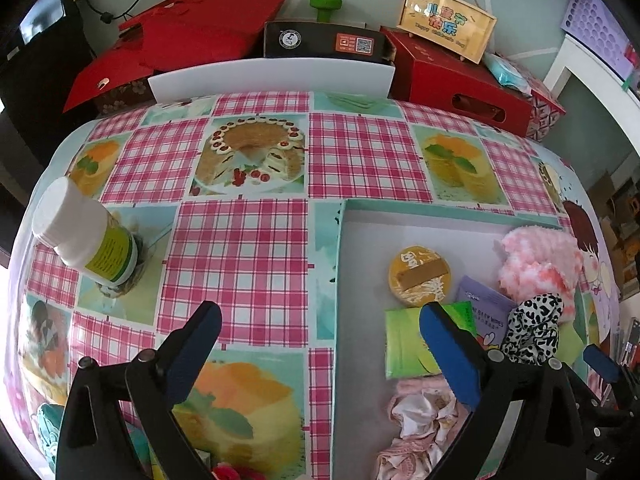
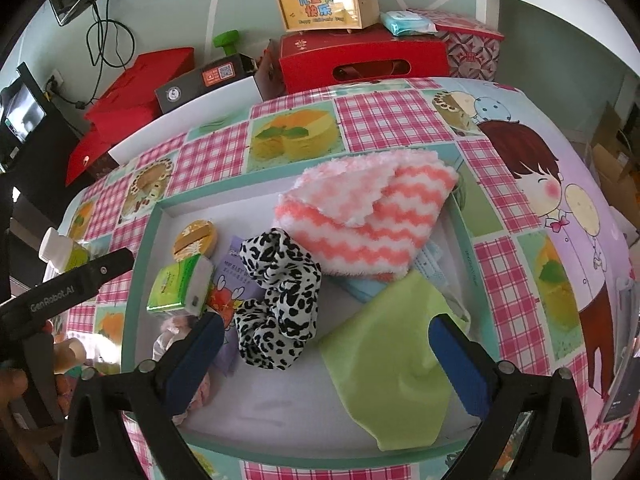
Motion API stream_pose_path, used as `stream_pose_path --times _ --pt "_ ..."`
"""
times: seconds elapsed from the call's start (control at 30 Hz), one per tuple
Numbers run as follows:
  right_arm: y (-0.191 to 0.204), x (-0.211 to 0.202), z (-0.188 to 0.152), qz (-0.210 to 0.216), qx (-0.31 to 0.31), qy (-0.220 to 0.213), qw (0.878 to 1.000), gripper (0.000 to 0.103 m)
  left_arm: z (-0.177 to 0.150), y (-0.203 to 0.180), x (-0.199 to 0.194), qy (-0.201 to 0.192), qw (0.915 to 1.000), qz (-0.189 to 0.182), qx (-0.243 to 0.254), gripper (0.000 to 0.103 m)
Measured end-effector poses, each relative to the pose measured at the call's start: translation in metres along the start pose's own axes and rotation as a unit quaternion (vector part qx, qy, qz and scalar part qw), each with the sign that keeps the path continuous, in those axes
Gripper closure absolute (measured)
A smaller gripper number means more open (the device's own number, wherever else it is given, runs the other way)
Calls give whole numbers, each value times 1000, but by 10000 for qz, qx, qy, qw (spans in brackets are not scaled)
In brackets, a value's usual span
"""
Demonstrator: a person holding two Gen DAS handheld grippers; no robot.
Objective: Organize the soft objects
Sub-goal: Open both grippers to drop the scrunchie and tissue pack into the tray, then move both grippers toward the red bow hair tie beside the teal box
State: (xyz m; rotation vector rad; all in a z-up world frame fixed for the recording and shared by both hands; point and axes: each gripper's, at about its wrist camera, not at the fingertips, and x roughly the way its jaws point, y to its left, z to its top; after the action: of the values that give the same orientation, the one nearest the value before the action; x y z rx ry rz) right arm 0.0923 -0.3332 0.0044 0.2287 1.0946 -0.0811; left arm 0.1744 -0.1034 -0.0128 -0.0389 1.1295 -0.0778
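A shallow teal-rimmed box (image 2: 144, 236) lies on the table and holds soft things: a pink-and-white fuzzy towel (image 2: 360, 216), a leopard-print scrunchie (image 2: 284, 292), a light green cloth (image 2: 388, 360), a green tissue pack (image 2: 180, 286), a purple wipes pack (image 2: 230, 280), a round yellow tin (image 2: 196, 238) and a crumpled pink cloth (image 1: 420, 420). My right gripper (image 2: 328, 360) is open and empty, low over the box between scrunchie and green cloth. My left gripper (image 1: 320, 356) is open and empty, straddling the box's left rim (image 1: 340, 280).
A white-capped bottle with a green label (image 1: 86, 236) stands at the table's left. Red boxes (image 1: 452, 80), a black box (image 1: 324, 40) and a wooden-framed gift case (image 1: 446, 20) line the far edge. Small toys (image 1: 52, 432) lie at the near left edge.
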Motion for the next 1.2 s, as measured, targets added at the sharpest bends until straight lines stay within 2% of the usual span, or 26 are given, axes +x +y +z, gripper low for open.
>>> stream_pose_path --times 0.37,0.57,0.9,1.2 --pt "1 3 -1 -17 -39 69 10000 0 0 -1 1 33 10000 -15 57 4" --pt "4 0 0 -105 -125 57 9999 0 0 -2 -3 94 9996 -227 140 4" --pt "21 -9 -2 -238 -400 46 9989 0 -8 9 -27 85 9984 -547 -55 4" --pt "40 -28 -11 -166 -620 -12 9979 0 -23 16 -61 3 9990 -418 -127 4"
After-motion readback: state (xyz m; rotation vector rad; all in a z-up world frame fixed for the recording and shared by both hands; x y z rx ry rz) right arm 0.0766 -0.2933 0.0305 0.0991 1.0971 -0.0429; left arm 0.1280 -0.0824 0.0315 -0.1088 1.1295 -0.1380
